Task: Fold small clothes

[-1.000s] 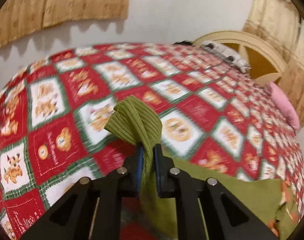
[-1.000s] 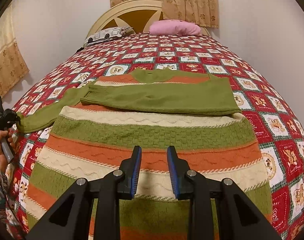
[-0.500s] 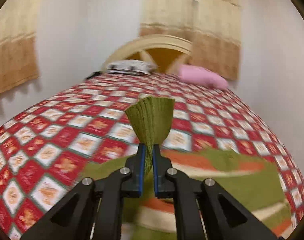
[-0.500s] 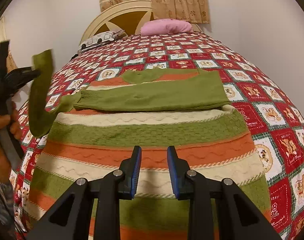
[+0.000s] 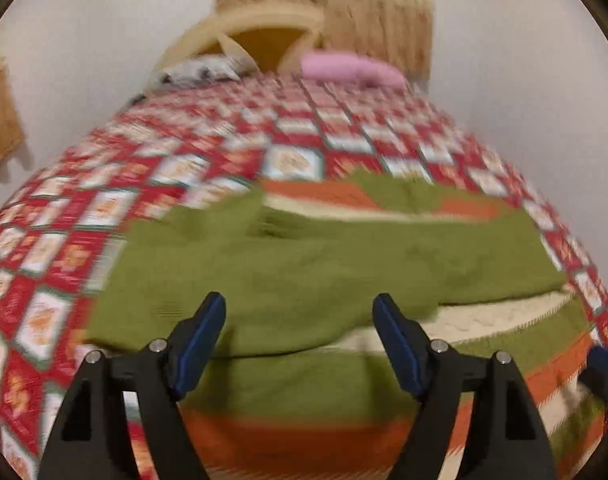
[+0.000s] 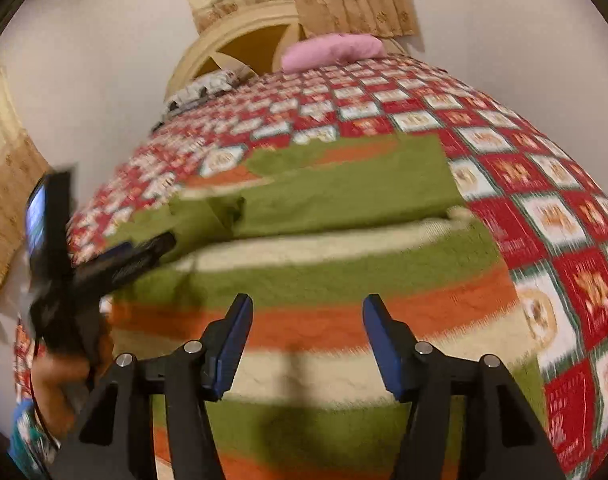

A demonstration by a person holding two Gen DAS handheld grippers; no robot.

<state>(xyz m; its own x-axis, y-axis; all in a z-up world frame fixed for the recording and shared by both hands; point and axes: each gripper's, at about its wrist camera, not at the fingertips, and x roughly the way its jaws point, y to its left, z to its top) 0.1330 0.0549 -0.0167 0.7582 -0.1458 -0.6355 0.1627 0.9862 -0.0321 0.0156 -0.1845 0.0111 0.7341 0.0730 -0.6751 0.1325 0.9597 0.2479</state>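
Observation:
A knit sweater [image 6: 335, 280] with green, orange and cream stripes lies flat on the bed; it also shows in the left wrist view [image 5: 343, 392]. Both green sleeves [image 5: 304, 264] lie folded across its chest, seen in the right wrist view [image 6: 343, 196] too. My left gripper [image 5: 300, 344] is open and empty just above the sweater's left side. It also appears at the left of the right wrist view [image 6: 140, 252]. My right gripper [image 6: 305, 340] is open and empty above the sweater's lower stripes.
The bed has a red and white patchwork quilt [image 6: 543, 184]. A pink pillow [image 6: 331, 50] and a patterned pillow [image 6: 208, 88] lie by the cream headboard [image 6: 240, 36]. Walls and curtains surround the bed.
My left gripper carried the green sleeve cuff over the sweater, opened and let it go. My right gripper opened wider and moved closer to the sweater.

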